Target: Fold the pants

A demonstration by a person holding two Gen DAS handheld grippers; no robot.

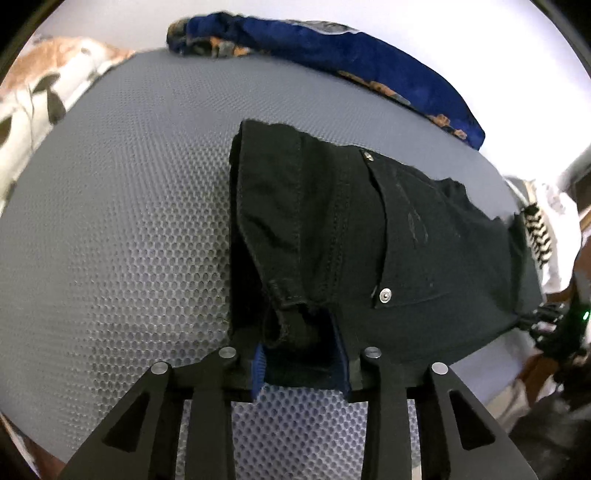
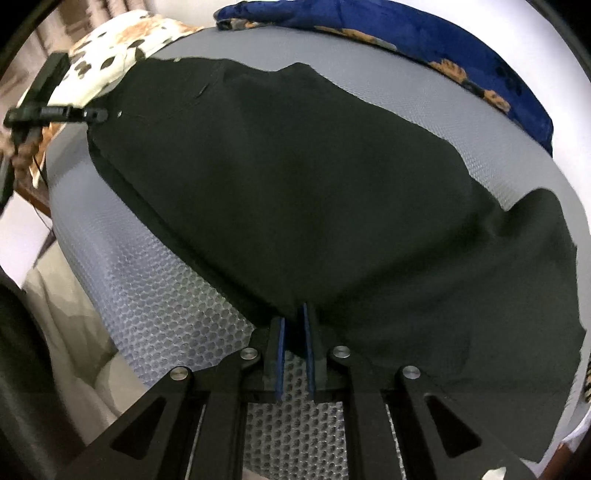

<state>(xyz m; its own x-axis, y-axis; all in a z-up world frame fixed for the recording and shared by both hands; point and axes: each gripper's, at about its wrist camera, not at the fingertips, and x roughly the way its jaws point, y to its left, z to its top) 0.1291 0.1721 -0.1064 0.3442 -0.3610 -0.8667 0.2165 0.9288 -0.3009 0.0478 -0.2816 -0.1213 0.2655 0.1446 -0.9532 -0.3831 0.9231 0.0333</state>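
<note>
Black pants (image 1: 354,236) lie on a grey honeycomb mat (image 1: 122,221). In the left wrist view I see the waistband end with a back pocket and rivets. My left gripper (image 1: 301,363) has blue pads set wide apart, with a waistband corner and belt loop between them. In the right wrist view the pants (image 2: 295,192) spread across the mat (image 2: 155,302). My right gripper (image 2: 294,332) is shut on the near edge of the black cloth. The left gripper (image 2: 55,112) shows at the far left, at the pants' other end.
A rolled dark blue blanket with orange print (image 1: 332,51) lies along the mat's far edge, and it also shows in the right wrist view (image 2: 424,33). A white and brown patterned cloth (image 1: 33,96) sits at the far left corner. Beige bedding (image 2: 62,325) lies beside the mat.
</note>
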